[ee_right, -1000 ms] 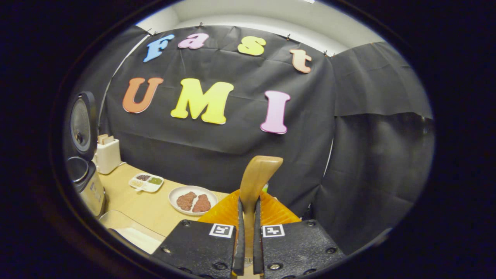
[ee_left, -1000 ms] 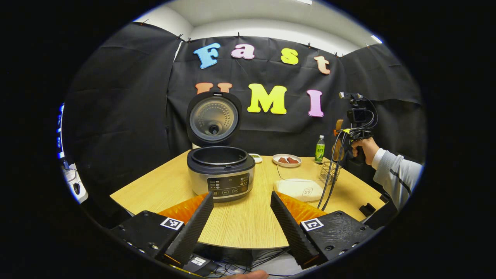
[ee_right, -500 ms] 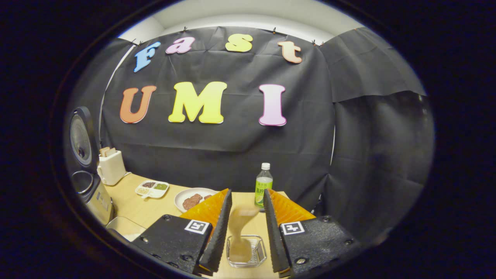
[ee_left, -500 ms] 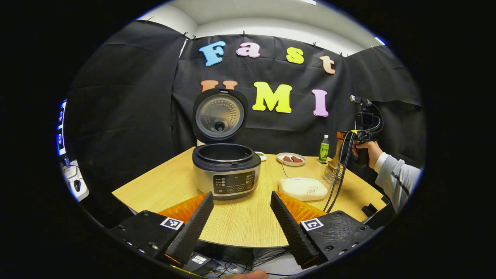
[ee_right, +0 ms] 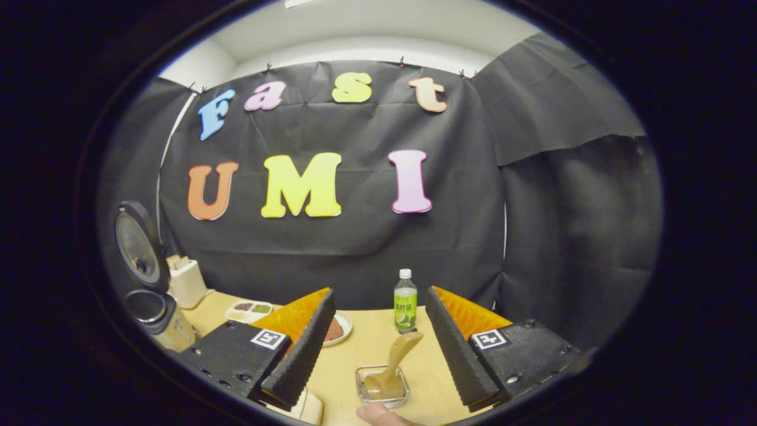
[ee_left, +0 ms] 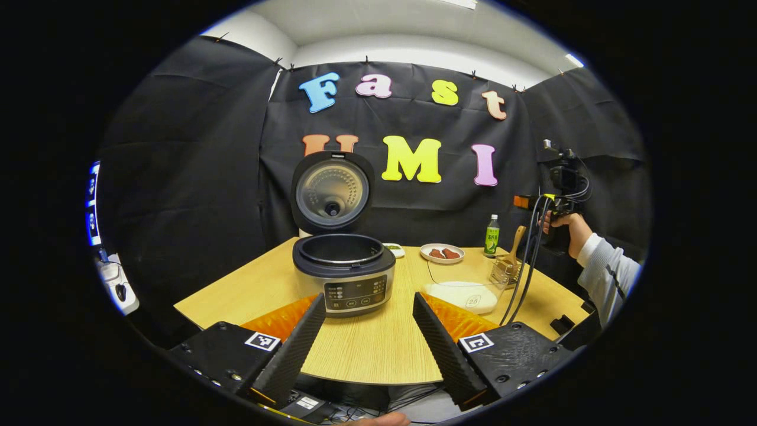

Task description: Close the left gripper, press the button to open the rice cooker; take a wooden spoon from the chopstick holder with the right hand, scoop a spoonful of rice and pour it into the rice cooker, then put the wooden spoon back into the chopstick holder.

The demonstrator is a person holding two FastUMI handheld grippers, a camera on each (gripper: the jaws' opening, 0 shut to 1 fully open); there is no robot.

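Black ribbed fingers of the left gripper (ee_left: pixel 368 337) stood wide apart at the near edge of the wooden table (ee_left: pixel 366 349), clamped on nothing, with bare tabletop showing between them. Just beyond them, in the left gripper view, sat the rice cooker (ee_left: pixel 343 275), its lid (ee_left: pixel 332 192) swung fully up and upright so the dark inner pot lay open. To the right of the cooker rested a clear container of white rice (ee_left: pixel 464 294), and just past it on the right stood the wire chopstick holder (ee_left: pixel 504 271) with the wooden spoon (ee_left: pixel 516 241) leaning in it, handle tilted up. Farther back lay a plate with brown food (ee_left: pixel 442 253), a small divided dish (ee_left: pixel 391 248) and a green bottle (ee_left: pixel 490 235). At the far right a hand (ee_left: pixel 565 223) in a grey sleeve (ee_left: pixel 609 272) held the other tool above the table's right side, cables hanging from it.

In the right gripper view, the right gripper (ee_right: pixel 379 349) was likewise spread wide, holding nothing. Between its fingers and below, the wooden spoon (ee_right: pixel 397 361) stood in the chopstick holder (ee_right: pixel 382 386), free of both fingers. Beyond were the green bottle (ee_right: pixel 405 300), the plate (ee_right: pixel 339 329) and the divided dish (ee_right: pixel 252 309), and at far left the open cooker (ee_right: pixel 155 307) beside a cream toaster (ee_right: pixel 185 279).
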